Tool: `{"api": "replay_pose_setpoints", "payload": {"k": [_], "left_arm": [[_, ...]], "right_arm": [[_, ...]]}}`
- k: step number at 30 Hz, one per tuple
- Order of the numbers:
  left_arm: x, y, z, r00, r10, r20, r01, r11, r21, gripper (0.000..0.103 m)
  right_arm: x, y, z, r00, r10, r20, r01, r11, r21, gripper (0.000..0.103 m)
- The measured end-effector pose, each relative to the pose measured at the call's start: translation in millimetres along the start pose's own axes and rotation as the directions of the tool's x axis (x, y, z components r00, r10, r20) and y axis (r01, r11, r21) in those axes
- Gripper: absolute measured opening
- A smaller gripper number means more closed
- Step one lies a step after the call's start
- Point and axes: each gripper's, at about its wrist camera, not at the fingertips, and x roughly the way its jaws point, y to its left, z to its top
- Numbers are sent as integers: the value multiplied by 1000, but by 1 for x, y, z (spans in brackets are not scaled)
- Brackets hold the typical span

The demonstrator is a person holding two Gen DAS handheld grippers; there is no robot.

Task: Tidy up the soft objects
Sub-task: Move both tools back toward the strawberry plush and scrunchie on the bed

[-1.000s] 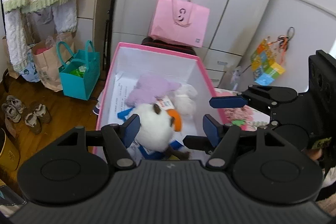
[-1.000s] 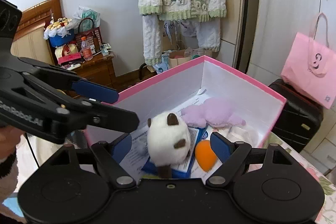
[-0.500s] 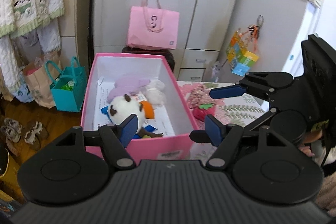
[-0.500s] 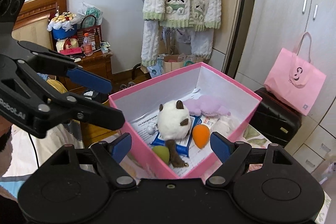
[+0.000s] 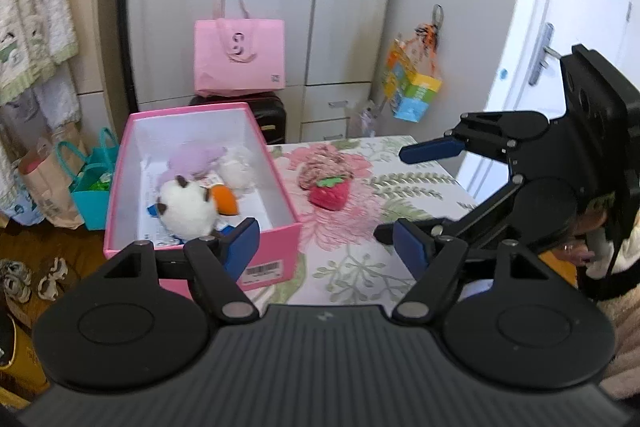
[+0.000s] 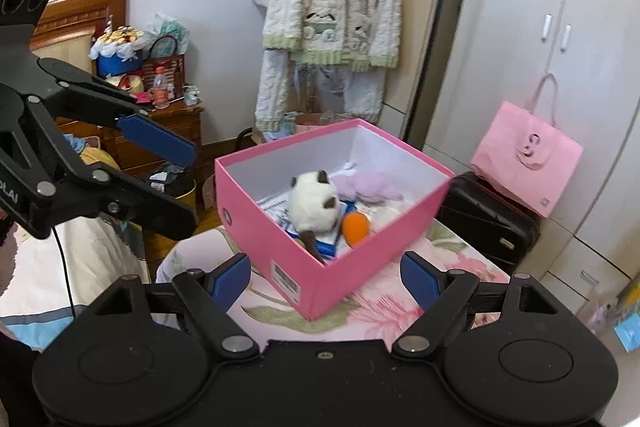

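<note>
Plush toys were not in either tool: the left gripper [image 5: 326, 247] and the right gripper [image 6: 326, 277] both hung spread and empty above the floral table [image 5: 360, 259]. A white cat plush [image 5: 186, 205], orange toy [image 5: 225, 201] and purple plush [image 5: 192, 161] lay inside the pink box [image 5: 276, 251] at the table's left edge, while a strawberry plush [image 5: 330, 193] and a knitted piece [image 5: 324, 167] touching it sat on the table just right of the box.
</note>
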Motion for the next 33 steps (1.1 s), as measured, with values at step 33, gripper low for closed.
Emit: {"api": "replay_pose_setpoints", "payload": {"k": [33], "left_arm": [[228,-77,20,991,127,-33,-125,991,38,74]], "right_arm": [[85,-224,-92,987,93,128,-129,942,311,86]]}}
